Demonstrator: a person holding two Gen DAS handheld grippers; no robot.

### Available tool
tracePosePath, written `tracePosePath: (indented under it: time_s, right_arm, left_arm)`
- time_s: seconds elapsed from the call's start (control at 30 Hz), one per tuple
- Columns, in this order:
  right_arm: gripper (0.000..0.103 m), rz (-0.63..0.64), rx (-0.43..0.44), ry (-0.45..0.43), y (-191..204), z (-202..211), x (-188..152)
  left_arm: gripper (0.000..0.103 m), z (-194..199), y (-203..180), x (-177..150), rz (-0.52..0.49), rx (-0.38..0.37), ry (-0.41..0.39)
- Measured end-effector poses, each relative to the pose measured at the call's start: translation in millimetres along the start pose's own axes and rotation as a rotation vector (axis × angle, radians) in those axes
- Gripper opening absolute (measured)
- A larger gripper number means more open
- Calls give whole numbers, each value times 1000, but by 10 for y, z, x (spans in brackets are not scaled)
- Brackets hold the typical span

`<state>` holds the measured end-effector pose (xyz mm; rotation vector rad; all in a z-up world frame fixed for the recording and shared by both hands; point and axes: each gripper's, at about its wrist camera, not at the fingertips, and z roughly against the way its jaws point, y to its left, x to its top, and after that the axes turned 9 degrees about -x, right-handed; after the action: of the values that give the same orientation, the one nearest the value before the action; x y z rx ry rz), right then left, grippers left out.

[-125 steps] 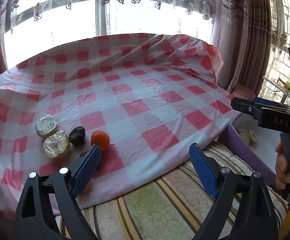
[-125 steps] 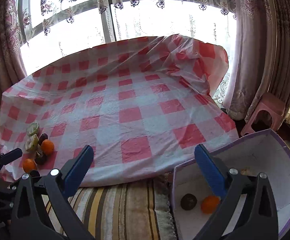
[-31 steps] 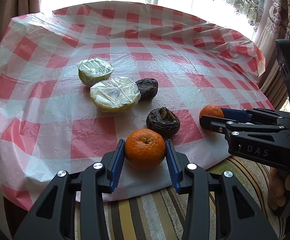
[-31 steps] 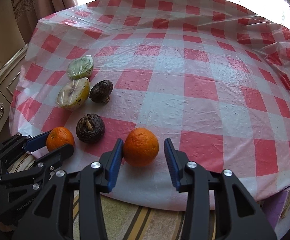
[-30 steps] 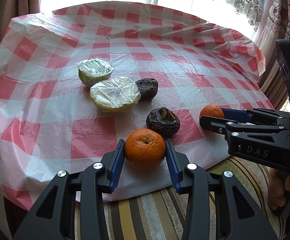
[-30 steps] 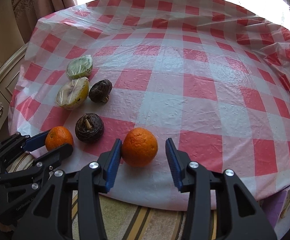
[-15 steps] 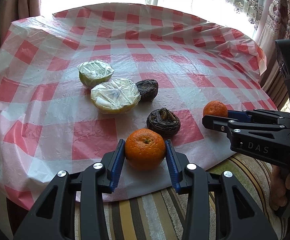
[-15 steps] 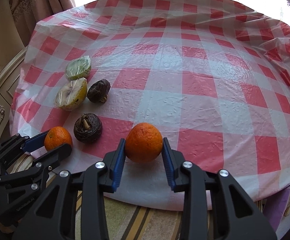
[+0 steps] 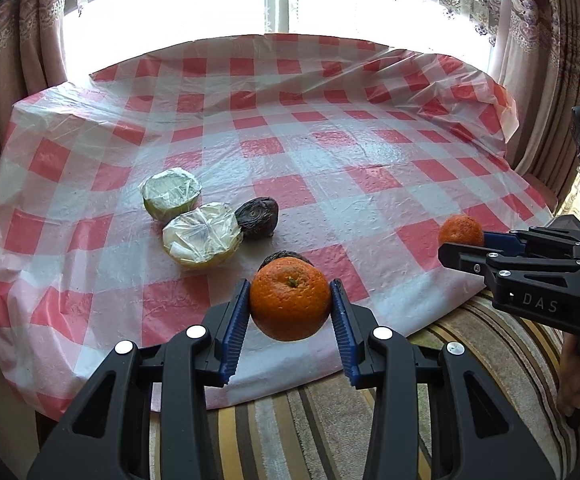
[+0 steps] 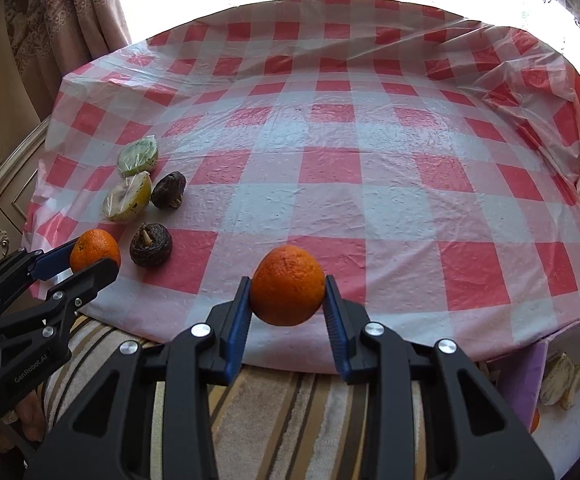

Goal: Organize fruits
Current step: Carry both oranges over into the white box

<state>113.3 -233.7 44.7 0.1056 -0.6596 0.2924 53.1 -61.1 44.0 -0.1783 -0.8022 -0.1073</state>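
Left hand-held gripper is clamping a mandarin orange between its blue ribbed pads, the fruit sitting clear of the checked cloth near the worktop's front edge. Right hand-held gripper is likewise closed on a second mandarin orange, both pads pressing its sides, the fruit held above the cloth at the front edge. In the left wrist view the right unit is showing at the far right with its orange at the fingertips; a person's fingers are wrapping its handle.

Remaining on the red-and-white checked cloth, at the left side, are four items grouped closely: a film-wrapped green fruit half farthest back, a film-wrapped yellow fruit half just in front of it, a dark wrinkled fruit beside the yellow half, and a second dark wrinkled fruit nearer the front edge, just beside the left unit's orange.

A striped cushion is lying below the worktop edge. At the lower right, a purple-rimmed box is standing partly in view, holding a pale item that cannot be identified.
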Motion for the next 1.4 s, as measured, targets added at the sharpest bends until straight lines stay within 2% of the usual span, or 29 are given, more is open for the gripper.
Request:
tracePosePath:
  time_s: [0.33, 0.77, 0.87, 1.1, 1.2, 1.3, 1.4]
  right_arm:
    - [35, -113, -67, -22, -752, 288, -218]
    - [35, -281, -224, -19, -1909, 584, -609]
    - [35, -313, -257, 2, -2147, 604, -736]
    - [35, -339, -394, 71, -2574, 589, -1034]
    - [35, -333, -427, 110, -2678, 546, -1129]
    - [35, -355, -399, 144, -2751, 494, -1174]
    - [35, -305, -437, 162, -2722, 461, -1152]
  left_arm:
    - [38, -20, -531, 196, -115, -42, -3]
    - [38, -313, -1676, 353, -308, -202, 28]
    - [38, -415, -1950, 372, -347, -244, 39]
    - [38, -722, -2594, 361, -445, -345, 91]
    - [38, -866, -2873, 292, -512, -359, 124]
    - [38, -1010, -3124, 228, -582, -368, 160]
    - [38, -1148, -3307, 178, -640, -360, 191]
